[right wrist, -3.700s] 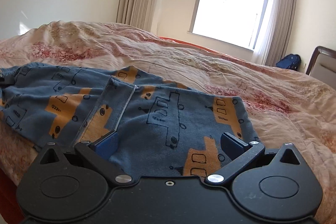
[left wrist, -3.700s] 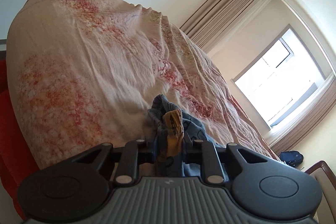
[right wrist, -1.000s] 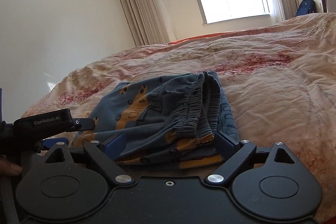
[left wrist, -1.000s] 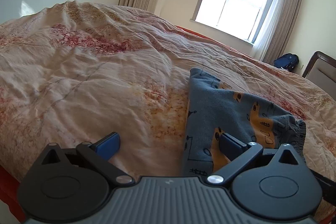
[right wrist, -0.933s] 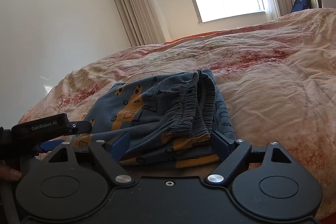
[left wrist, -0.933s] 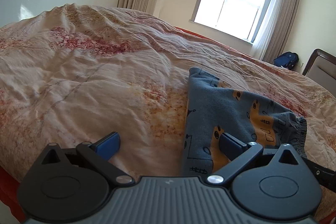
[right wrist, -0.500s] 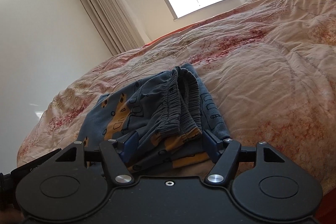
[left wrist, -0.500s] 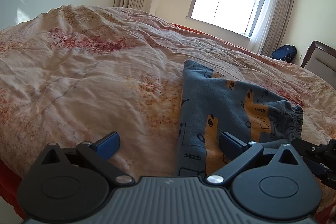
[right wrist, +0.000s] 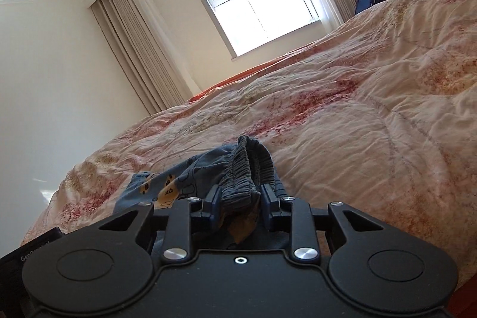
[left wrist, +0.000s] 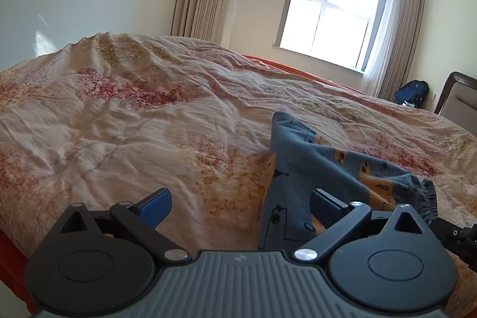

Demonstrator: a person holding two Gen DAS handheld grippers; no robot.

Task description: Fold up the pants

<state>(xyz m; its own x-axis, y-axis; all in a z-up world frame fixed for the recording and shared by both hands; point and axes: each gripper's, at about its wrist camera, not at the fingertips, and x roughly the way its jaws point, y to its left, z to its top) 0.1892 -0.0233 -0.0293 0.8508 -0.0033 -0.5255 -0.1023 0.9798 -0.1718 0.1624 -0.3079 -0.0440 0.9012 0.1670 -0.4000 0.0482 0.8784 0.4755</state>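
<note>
- Pants [right wrist: 238, 169] lie bunched on the quilt [right wrist: 372, 124], straight ahead of my right gripper [right wrist: 241, 206], whose jaws have just been closing and now pinch the gathered waistband between the pads.
- My left gripper [left wrist: 241, 203] stands wide apart; the blue cloth lies by its right pad [left wrist: 326, 203] and nothing is clamped there.
- I judge the waistband stack thick: the pads may hold only the outer layers, so the inner ones could slide out when I lift.
- An orange-printed flap hangs below my right jaws; it may drag and undo the fold.
- With only one side gripped, lifting could let the far end twist or sag into a heap.
- Closing the left jaws where they are might catch quilt along with the cloth, and pull the bedding up.
- I cannot tell how neatly the layers are lined up under the bunch.
</note>
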